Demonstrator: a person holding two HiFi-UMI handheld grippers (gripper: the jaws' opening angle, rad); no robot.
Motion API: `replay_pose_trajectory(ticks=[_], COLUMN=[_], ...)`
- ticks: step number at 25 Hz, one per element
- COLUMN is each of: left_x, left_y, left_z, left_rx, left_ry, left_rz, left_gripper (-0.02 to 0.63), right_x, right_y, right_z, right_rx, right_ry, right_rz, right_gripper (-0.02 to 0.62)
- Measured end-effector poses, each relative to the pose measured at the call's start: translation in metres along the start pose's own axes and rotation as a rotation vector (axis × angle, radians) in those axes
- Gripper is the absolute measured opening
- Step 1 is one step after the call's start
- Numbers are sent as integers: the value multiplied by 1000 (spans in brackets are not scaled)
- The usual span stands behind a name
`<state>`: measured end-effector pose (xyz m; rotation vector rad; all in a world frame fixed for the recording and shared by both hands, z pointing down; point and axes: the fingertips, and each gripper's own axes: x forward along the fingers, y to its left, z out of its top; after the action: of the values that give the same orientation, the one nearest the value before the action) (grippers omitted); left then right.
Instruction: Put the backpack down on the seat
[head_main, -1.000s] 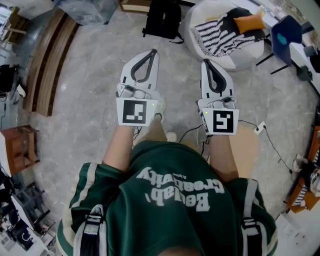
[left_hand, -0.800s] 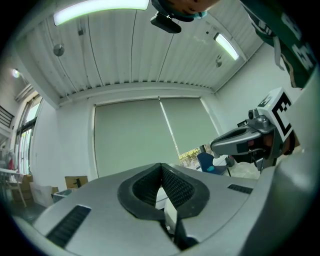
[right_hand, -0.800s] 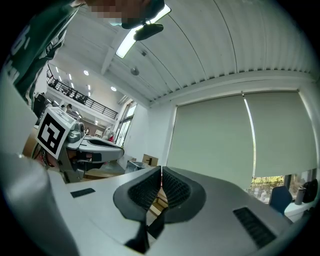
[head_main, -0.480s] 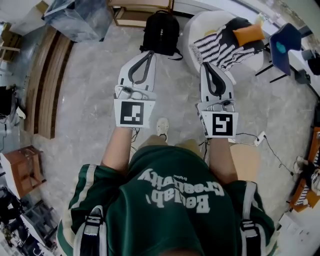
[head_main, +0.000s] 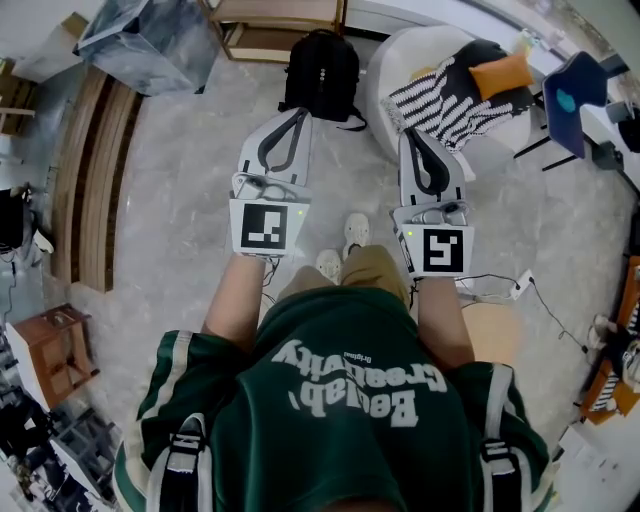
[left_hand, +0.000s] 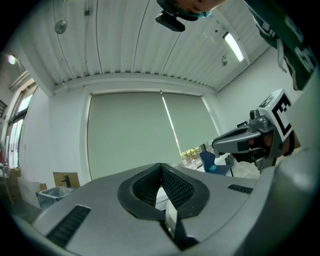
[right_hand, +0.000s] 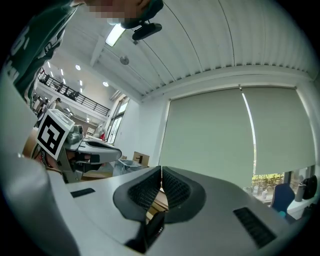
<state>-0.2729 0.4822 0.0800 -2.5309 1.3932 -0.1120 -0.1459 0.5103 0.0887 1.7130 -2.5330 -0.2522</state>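
Backpack (head_main: 322, 68) upright on floor (head_main: 180, 200) at twelve o'clock from left gripper (head_main: 302, 112), eleven o'clock from farther right gripper (head_main: 409, 131); both sets of jaws pressed together, gripping nothing.

We saw both shells, left gripper (head_main: 301, 112) & right gripper (head_main: 409, 131), as smooth matt wht-grey plastic. The pads (left_hand: 147, 187) were blk rubber w/ a fine waffle texture. Backpack (head_main: 322, 72) looked like blk woven cloth, matt. Seat (head_main: 385, 72) was wht, smooth, softly matt; we couldn't tell cloth vs. plastic. Throw (head_main: 445, 95) on it was blk/wht striped cloth, knit-looking; cushion (head_main: 497, 72) was orange cloth. Floor (head_main: 180, 200) read as mottled grey stone, polished, slight sheen. Planks (head_main: 85, 170) & stool (head_main: 50, 345) were brown wood. We noted the shirt (head_main: 350, 420) as grn cloth w/ wht print, and the blind (left_hand: 127, 135) as matt fabric.
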Motion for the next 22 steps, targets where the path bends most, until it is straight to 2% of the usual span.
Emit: replay_pose_trajectory(ticks=[7, 14, 17, 22], left_x=[92, 219, 261, 312], left_y=[26, 69, 84, 110], left_z=[-26, -37, -44, -72], left_rx=[16, 24, 20, 10], left_ry=[19, 21, 20, 56], left_rz=[9, 61, 84, 106], left_gripper=[18, 18, 18, 18], right_x=[91, 211, 253, 314], right_y=[-48, -135, -163, -187], right_z=[-23, -27, -38, -65], right_rx=[11, 2, -2, 28], right_ry=[-14, -76, -58, -35], right_rz=[44, 81, 114, 154], right_gripper=[35, 35, 35, 35])
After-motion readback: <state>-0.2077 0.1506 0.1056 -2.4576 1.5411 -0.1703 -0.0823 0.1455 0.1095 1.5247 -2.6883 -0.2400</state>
